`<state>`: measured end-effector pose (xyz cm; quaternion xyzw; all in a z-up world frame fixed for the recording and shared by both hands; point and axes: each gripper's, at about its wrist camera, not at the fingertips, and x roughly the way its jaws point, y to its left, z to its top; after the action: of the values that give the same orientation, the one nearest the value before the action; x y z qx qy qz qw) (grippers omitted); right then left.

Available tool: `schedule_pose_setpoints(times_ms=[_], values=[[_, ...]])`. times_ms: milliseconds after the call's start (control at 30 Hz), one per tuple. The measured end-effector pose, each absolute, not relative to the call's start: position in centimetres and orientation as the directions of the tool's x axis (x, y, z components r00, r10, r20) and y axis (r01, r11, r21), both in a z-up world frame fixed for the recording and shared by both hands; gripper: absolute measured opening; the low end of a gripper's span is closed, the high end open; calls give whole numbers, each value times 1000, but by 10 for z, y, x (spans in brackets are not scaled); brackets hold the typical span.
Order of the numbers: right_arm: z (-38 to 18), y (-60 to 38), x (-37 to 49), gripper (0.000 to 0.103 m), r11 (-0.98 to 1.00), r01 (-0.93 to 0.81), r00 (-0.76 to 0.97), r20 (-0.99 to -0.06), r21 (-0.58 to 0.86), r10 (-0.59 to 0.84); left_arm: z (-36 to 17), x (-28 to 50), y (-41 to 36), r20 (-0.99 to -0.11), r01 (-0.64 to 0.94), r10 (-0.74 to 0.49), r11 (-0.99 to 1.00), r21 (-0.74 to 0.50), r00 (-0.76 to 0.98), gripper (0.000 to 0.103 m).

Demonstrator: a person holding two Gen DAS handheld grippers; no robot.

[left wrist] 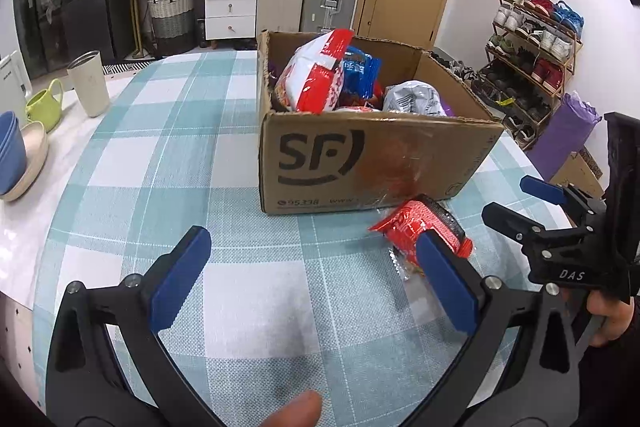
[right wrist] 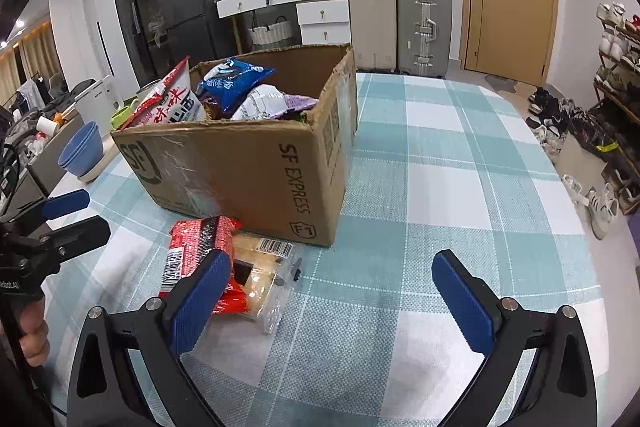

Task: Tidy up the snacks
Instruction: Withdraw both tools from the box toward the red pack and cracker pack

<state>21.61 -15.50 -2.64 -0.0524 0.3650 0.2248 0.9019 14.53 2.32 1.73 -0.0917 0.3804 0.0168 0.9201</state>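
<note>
A cardboard SF box (left wrist: pixel 360 163) (right wrist: pixel 248 167) stands on the checked tablecloth, holding several snack bags: a red-and-white one (left wrist: pixel 316 75) (right wrist: pixel 172 99), a blue one (left wrist: pixel 360 69) (right wrist: pixel 234 79) and a silver one (left wrist: pixel 414 99) (right wrist: pixel 264 103). In front of the box lie a red snack pack (left wrist: pixel 420 225) (right wrist: pixel 196 247) and a clear pack of pale biscuits (right wrist: pixel 264 279). My left gripper (left wrist: pixel 316 275) is open above the cloth, its right finger overlapping the red pack. My right gripper (right wrist: pixel 332 291) is open too, just right of both packs.
Stacked blue bowls (left wrist: pixel 10 151) (right wrist: pixel 80 149), a green mug (left wrist: pixel 44 105) and a beige tumbler (left wrist: pixel 90 83) stand at the table's left edge. Suitcases (right wrist: pixel 424 27), white drawers and a shoe rack (left wrist: pixel 532 43) lie beyond the table. The cloth to the right of the box is bare.
</note>
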Motion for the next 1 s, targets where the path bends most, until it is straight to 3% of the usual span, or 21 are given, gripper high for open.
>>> schedule_pose_setpoints(times_ms=[433,1000], values=[[-53,-122,230,102,870,-488,534,-764,72,363,11,148,33,-720,-102,-62,978,-182,692,102],[-66,-83,236,102,873,-485,517,-789,49,332,10,147,56,-716,-138,-54,968,-208,696,102]])
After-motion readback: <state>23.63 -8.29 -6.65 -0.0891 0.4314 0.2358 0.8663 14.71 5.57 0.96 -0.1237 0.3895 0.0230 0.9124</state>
